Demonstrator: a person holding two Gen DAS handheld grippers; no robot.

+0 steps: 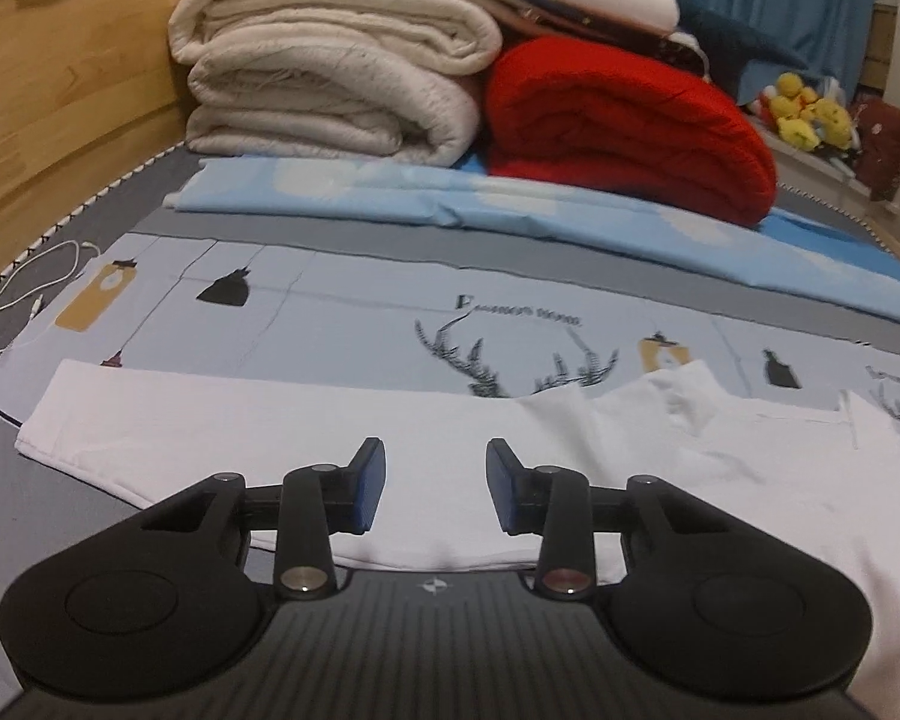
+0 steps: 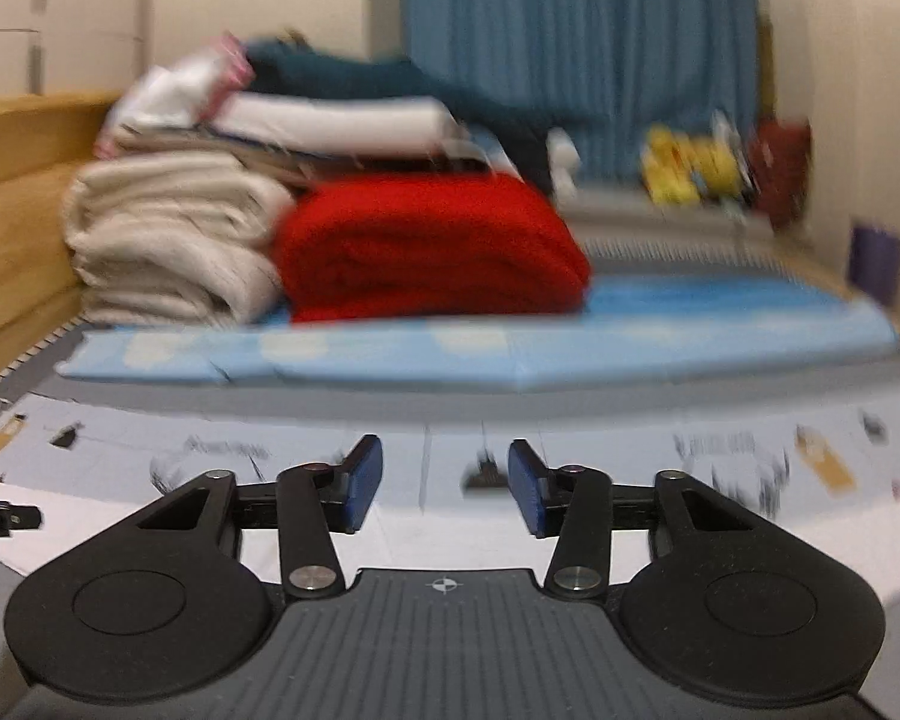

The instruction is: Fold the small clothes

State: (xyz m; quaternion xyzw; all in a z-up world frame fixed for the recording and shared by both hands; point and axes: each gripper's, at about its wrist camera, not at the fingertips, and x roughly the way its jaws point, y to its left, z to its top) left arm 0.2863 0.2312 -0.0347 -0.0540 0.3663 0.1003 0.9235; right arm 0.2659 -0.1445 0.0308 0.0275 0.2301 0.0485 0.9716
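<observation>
Left wrist view: the left hand-held gripper (image 1: 436, 483) hangs over a bed, its two blue-padded fingers spread apart with nothing between them. Just beyond and beneath the fingers, a white garment (image 1: 342, 438) lies flat across the near part of the bed, stretching from left to right and rumpled toward the right. It rests on a pale grey sheet (image 1: 342, 312) printed with antlers and lanterns. Farther off lie a light blue folded cover (image 1: 450, 198), a stack of cream blankets (image 1: 330, 72) at far left and a red blanket (image 1: 624, 120) beside it.

Right wrist view, blurred: the right hand-held gripper (image 2: 445, 483) also has its fingers spread and empty. The white garment (image 2: 414, 534) lies under them, near the camera, with the red blanket (image 2: 432, 246) far behind.
</observation>
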